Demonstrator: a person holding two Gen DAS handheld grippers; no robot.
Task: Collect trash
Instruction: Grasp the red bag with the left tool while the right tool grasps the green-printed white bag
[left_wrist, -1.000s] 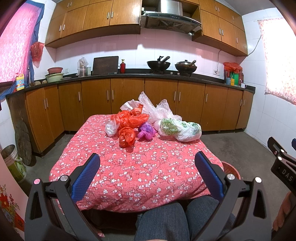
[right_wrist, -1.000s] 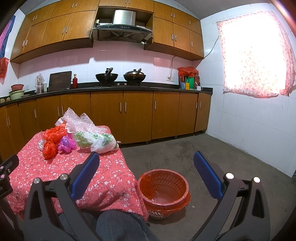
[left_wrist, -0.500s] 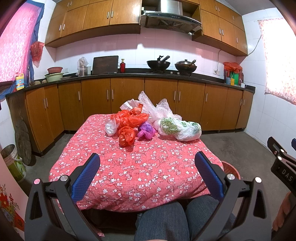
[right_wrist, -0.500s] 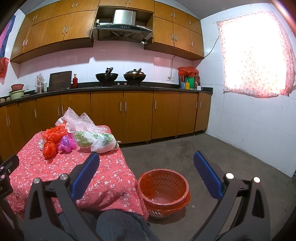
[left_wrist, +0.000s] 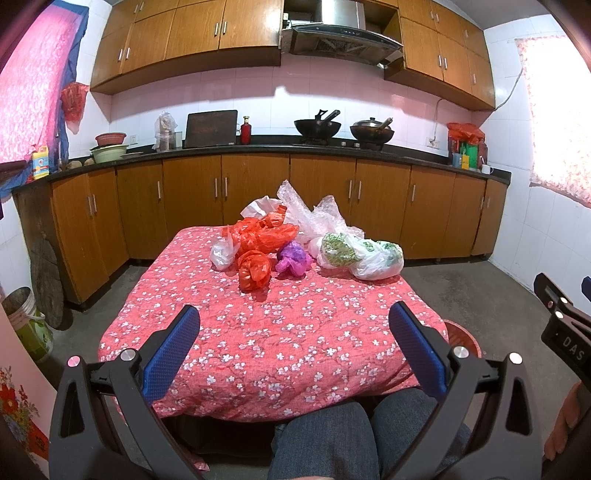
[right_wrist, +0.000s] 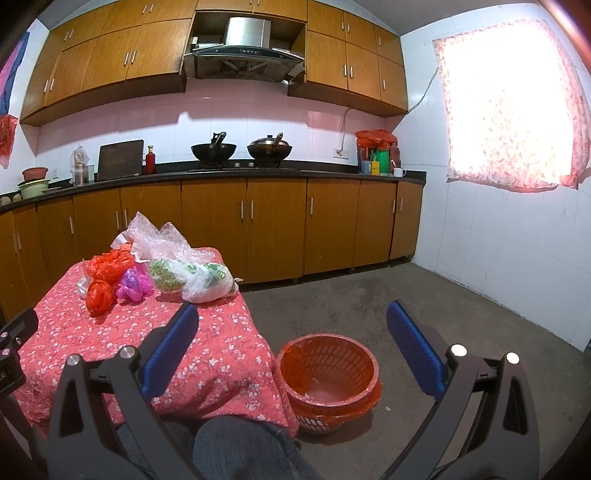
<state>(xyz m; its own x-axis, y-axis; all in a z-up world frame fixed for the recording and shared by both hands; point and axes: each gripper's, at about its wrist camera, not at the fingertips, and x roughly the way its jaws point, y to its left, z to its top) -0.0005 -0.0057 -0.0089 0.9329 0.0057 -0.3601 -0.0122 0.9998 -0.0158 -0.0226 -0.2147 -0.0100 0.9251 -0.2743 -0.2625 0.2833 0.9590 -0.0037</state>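
A heap of plastic bags lies at the far end of the table under a red flowered cloth (left_wrist: 280, 332). It holds a small red bag (left_wrist: 254, 270), a larger red bag (left_wrist: 266, 233), a purple bag (left_wrist: 293, 256), a white-and-green bag (left_wrist: 364, 254), a small white bag (left_wrist: 221, 253) and clear bubble wrap (left_wrist: 314, 218). My left gripper (left_wrist: 293, 321) is open, well short of the heap, with nothing in it. My right gripper (right_wrist: 291, 321) is open too, off the table's right side. An orange basket (right_wrist: 328, 373) lined with a red bag stands on the floor below it.
The person's knees (left_wrist: 354, 435) sit under the near table edge. Wooden cabinets (left_wrist: 258, 199) and a dark counter with two woks (left_wrist: 317, 127) run along the back wall. A bucket (left_wrist: 26, 325) stands at the left. Bare concrete floor (right_wrist: 424, 295) spreads right of the table.
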